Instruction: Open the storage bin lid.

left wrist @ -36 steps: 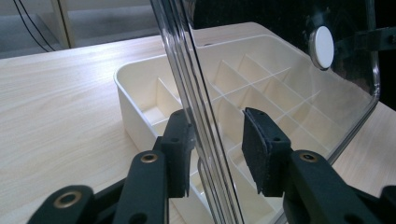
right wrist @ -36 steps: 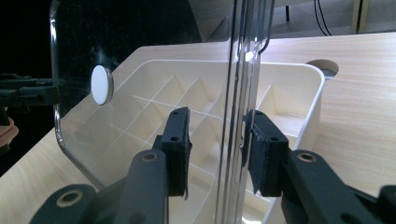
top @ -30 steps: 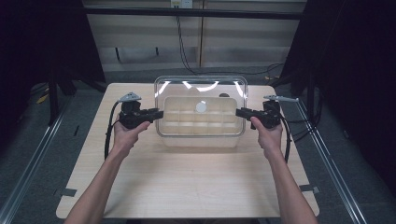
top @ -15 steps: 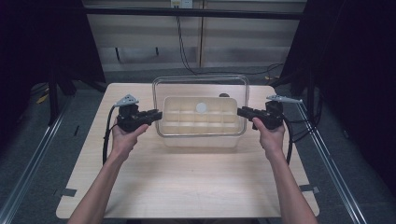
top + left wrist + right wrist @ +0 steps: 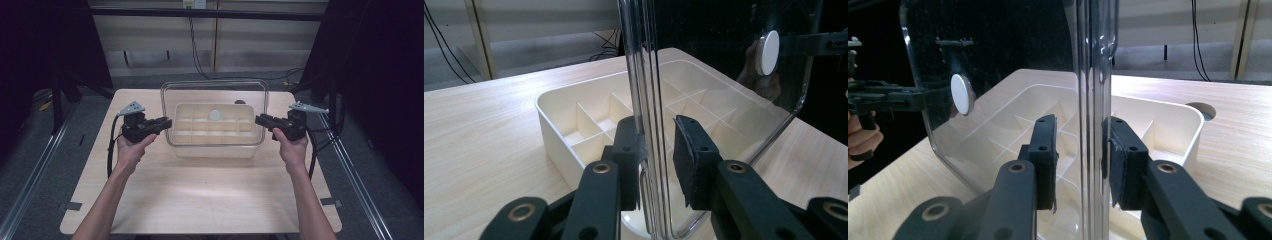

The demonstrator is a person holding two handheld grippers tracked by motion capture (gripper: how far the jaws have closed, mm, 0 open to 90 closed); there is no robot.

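A clear plastic lid (image 5: 215, 92) with a white round knob (image 5: 215, 115) is held on edge above a cream compartment tray (image 5: 215, 151) at the middle of the table. My left gripper (image 5: 167, 122) is shut on the lid's left edge and my right gripper (image 5: 258, 119) on its right edge. The left gripper view has the lid's rim (image 5: 644, 75) standing between the pads of that gripper (image 5: 656, 150), with the tray (image 5: 554, 125) below. In the right gripper view that gripper (image 5: 1080, 145) clamps the opposite rim (image 5: 1093, 75), and the knob (image 5: 960, 94) shows through the lid.
The light wooden table (image 5: 200, 200) has open surface in front of the tray and a small round hole (image 5: 240, 102) behind it. Dark curtains flank both sides, and cables run down the back wall. The tray's compartments hold nothing.
The bright glare on the lid's upper edge has gone, so the lid has tilted a little. Both hands stay in nearly the same places at the lid's ends.
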